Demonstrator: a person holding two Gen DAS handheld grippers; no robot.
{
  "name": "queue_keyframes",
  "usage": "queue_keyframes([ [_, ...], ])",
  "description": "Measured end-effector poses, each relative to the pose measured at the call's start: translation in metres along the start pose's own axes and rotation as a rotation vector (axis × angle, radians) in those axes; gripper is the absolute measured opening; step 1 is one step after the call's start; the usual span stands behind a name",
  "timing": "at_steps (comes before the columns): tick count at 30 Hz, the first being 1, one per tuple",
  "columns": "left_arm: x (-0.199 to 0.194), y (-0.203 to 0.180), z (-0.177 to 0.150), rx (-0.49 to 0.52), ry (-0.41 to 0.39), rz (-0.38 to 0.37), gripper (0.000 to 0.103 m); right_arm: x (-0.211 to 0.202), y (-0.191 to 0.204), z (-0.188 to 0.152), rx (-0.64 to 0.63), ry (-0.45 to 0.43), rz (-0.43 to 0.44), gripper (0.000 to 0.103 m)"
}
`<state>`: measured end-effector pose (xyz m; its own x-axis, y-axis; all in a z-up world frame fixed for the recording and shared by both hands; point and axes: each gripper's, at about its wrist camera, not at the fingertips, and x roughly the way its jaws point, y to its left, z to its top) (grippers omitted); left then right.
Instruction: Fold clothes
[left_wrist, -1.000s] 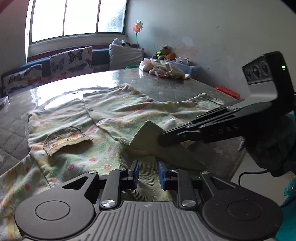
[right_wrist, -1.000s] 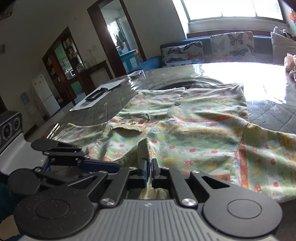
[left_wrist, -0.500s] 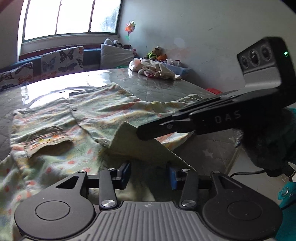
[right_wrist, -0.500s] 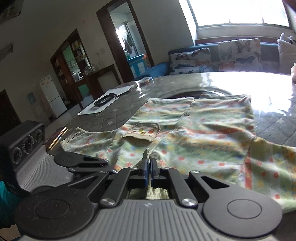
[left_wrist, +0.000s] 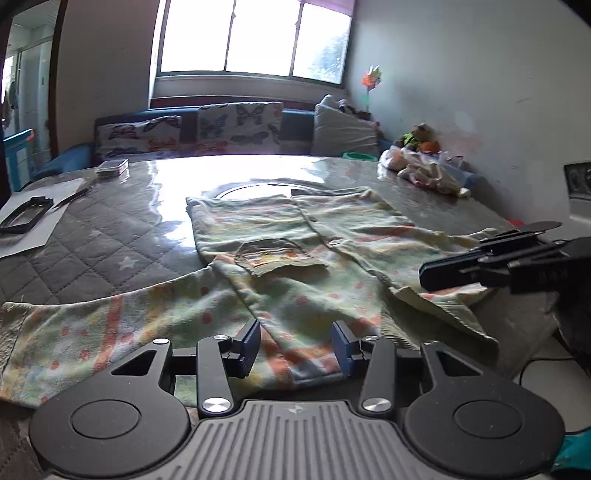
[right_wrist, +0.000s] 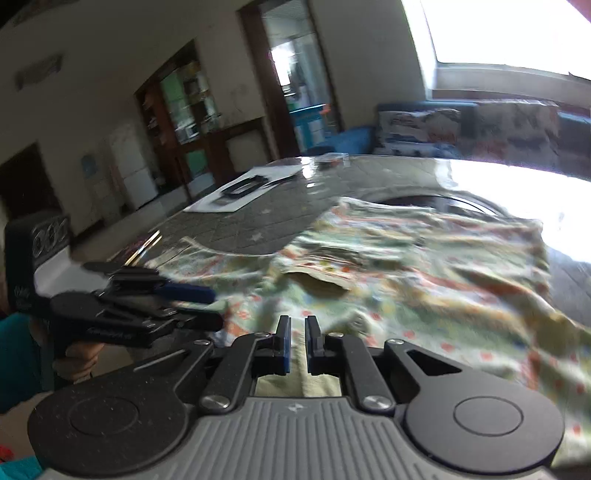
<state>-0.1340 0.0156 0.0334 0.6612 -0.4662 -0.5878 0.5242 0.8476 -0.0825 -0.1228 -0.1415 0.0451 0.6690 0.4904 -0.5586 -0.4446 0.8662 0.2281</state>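
A pale green floral child's shirt (left_wrist: 295, 254) with a chest pocket (left_wrist: 280, 256) lies spread on the quilted grey table (left_wrist: 110, 243). My left gripper (left_wrist: 295, 343) is open and empty, low over the shirt's near edge. My right gripper (right_wrist: 296, 345) is slightly open with nothing between its pads, just above the shirt's collar (left_wrist: 439, 306). It shows from the side in the left wrist view (left_wrist: 424, 275). The shirt also fills the right wrist view (right_wrist: 424, 266), which is blurred. The left gripper shows at the left in that view (right_wrist: 210, 306).
A sheet of paper with a black frame (left_wrist: 26, 218) lies at the table's far left. A small flat box (left_wrist: 112, 168) sits at the back. A heap of pale clothes (left_wrist: 424, 171) lies at the back right. A sofa with butterfly cushions (left_wrist: 236, 127) stands behind the table.
My left gripper has opened wide and pulled back and left. My right gripper has let go of the collar, which has dropped onto the shirt, and has swung right.
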Motion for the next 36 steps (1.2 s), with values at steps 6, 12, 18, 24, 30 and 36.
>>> queue_keyframes([
  [6,0.012,-0.003,-0.007,0.086,0.065,0.162,0.015,0.034,0.023,-0.005,-0.131,0.086,-0.016,0.008],
  [12,0.010,0.006,-0.013,0.098,0.067,0.191,0.015,0.037,0.032,-0.019,-0.220,0.138,-0.064,0.007],
  [18,0.010,0.019,-0.011,0.075,0.075,0.235,0.015,0.038,0.045,-0.025,-0.264,0.139,-0.043,0.007],
  [24,0.001,0.014,-0.001,0.069,0.045,0.245,0.017,0.013,0.035,-0.014,-0.162,0.093,0.017,0.008],
  [30,-0.001,-0.009,0.020,0.058,-0.015,0.150,0.022,-0.005,0.004,-0.016,-0.073,0.095,-0.060,0.008],
  [36,0.008,-0.052,0.030,0.085,-0.053,-0.018,0.022,-0.003,-0.006,-0.033,-0.068,0.139,-0.076,0.009],
])
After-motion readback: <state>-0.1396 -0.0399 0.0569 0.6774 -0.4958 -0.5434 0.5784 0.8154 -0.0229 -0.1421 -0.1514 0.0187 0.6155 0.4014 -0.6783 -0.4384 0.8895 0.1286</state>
